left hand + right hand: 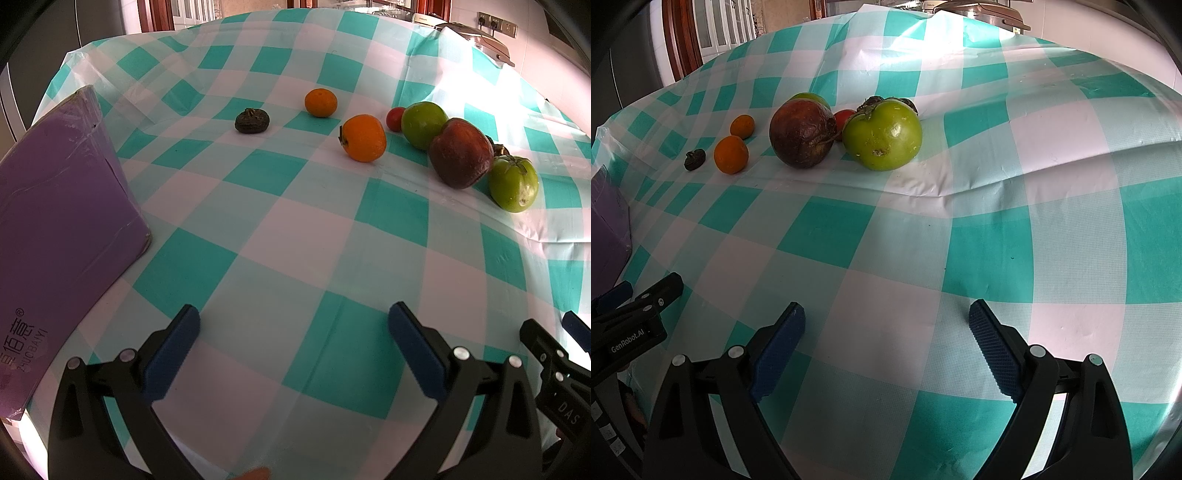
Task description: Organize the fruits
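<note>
Several fruits lie on the checked tablecloth (295, 229): a small dark wrinkled fruit (252, 120), a small orange (321, 102), a larger orange fruit (364, 138), a small red fruit (395, 119), a green fruit (423, 124), a dark red-brown fruit (461, 153) and a second green fruit (513, 183). In the right wrist view the green fruit (882, 134) and the dark red-brown fruit (802, 133) are nearest. My left gripper (293, 325) is open and empty, well short of the fruits. My right gripper (886, 319) is open and empty too.
A purple box (62, 229) stands at the left of the table, close to my left gripper. A metal appliance (476, 37) sits at the far right edge. The right gripper shows at the left wrist view's right edge (554, 354).
</note>
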